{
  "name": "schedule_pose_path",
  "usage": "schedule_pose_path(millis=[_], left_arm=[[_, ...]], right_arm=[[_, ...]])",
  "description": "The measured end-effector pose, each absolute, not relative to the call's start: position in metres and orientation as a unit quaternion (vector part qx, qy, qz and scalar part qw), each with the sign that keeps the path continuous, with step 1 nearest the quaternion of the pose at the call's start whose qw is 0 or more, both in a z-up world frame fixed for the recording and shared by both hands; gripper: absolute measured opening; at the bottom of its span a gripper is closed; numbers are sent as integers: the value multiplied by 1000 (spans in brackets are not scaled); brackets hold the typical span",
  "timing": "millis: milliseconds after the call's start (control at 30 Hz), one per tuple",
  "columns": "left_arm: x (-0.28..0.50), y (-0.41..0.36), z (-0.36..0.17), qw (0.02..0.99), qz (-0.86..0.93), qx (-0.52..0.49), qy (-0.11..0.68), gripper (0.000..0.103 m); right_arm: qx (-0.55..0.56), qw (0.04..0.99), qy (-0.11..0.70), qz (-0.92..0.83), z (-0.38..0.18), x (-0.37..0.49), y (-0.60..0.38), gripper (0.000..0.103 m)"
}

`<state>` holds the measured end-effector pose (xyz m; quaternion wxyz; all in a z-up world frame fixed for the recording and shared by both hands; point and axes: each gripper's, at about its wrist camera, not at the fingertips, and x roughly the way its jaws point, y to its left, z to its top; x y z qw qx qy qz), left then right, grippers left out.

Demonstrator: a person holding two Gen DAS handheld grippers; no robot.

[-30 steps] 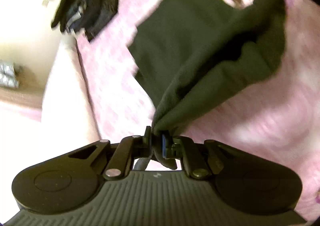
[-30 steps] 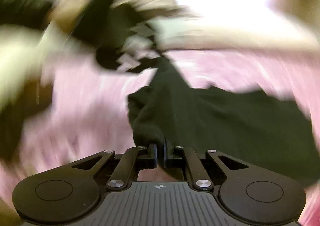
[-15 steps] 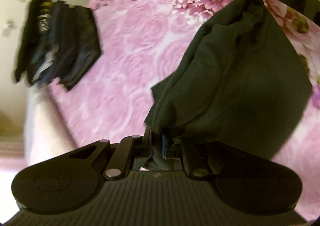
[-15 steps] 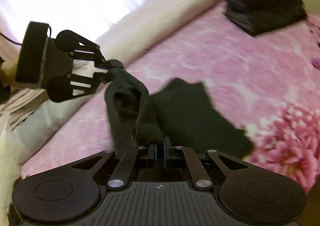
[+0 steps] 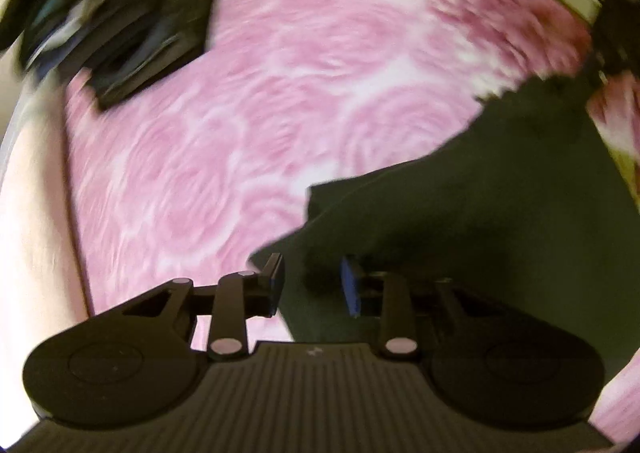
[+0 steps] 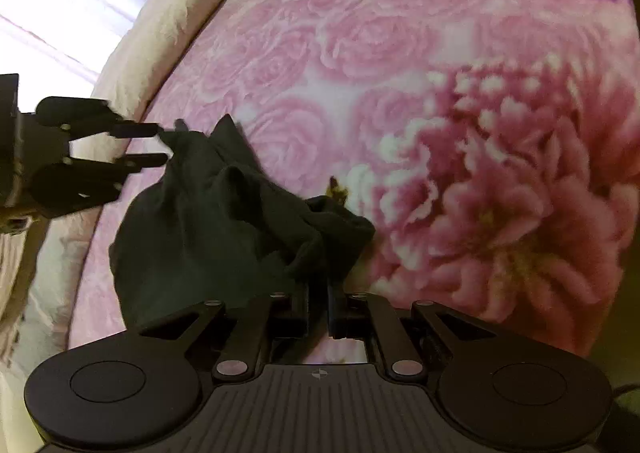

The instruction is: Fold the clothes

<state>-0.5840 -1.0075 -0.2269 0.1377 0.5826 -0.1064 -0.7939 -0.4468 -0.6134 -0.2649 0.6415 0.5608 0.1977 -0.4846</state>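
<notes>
Presently, left wrist view: the left gripper (image 5: 310, 285) stands with its jaws well apart; the dark garment (image 5: 500, 213) lies between and ahead of them, running off to the right over the pink floral blanket (image 5: 280, 93); nothing is clamped; the picture is blurred, so the edge of the cloth is soft. A stack of dark folded clothes (image 5: 120, 13) sits far ahead and to the left, well apart from the garment.

Right wrist view: the right gripper (image 6: 318, 309) has its jaws nearly together, a narrow slit showing; a bunched corner of the garment (image 6: 200, 245) sits just ahead of the tips; whether cloth is pinched I cannot tell. Off to the left the other gripper's fingers stand apart at the garment's far corner; the cloth lies heaped and creased between the two tools.

Judgement: the garment is down on the blanket but rumpled; good practice is to draw both corners apart until flat, then square the edges before any further fold.
</notes>
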Motion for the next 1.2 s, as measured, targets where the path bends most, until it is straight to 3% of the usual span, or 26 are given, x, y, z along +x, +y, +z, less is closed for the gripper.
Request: schedule_pose_path(millis=[67,100,133,167,200,433,467,500,567,600,933,967,1000,1067,1200], left_arm=[[-569,-1014,-220,172,-799,574,-53,27],[-564,-1016,-219,183,-800,570,-30,27],[-558,-1018,-219,194,-801,567,-6,27],[-554,-1019,-220,201,-802,563,13,27],[-553,-1020,-222,205,-803,560,27,27],[-565,-1031,-256,205,-799,561,72,27],[-568,-1034,-261,208,-797,562,77,27],[-571,-1036,-263,210,-796,561,81,26],[-576,-1041,-265,215,-796,559,88,26],[-578,-1043,-267,216,-795,559,90,27],[-591,-1068,-285,231,-792,553,118,31],[-588,-1069,-283,233,-792,550,122,31],[-586,-1070,-281,237,-793,548,123,31],[-578,-1071,-272,247,-794,541,129,29],[-564,-1061,-247,249,-801,523,150,28]], right_arm=[[558,642,197,-487,-259,-445,-610,5],[558,641,195,-489,-257,-443,-609,11],[560,639,193,-490,-256,-440,-609,22],[562,638,190,-492,-256,-437,-608,57],[562,636,184,-496,-255,-435,-607,68],[563,633,169,-504,-263,-419,-617,67],[563,631,169,-506,-266,-418,-620,50],[566,622,171,-514,-269,-419,-623,27],[584,599,160,-525,-273,-429,-626,11],[592,593,145,-527,-272,-436,-626,8],[600,586,142,-527,-287,-450,-630,9],[589,590,154,-530,-283,-449,-630,14],[575,595,168,-535,-278,-447,-629,30],[553,595,182,-555,-265,-449,-625,51],[517,611,192,-568,-240,-442,-619,51]])
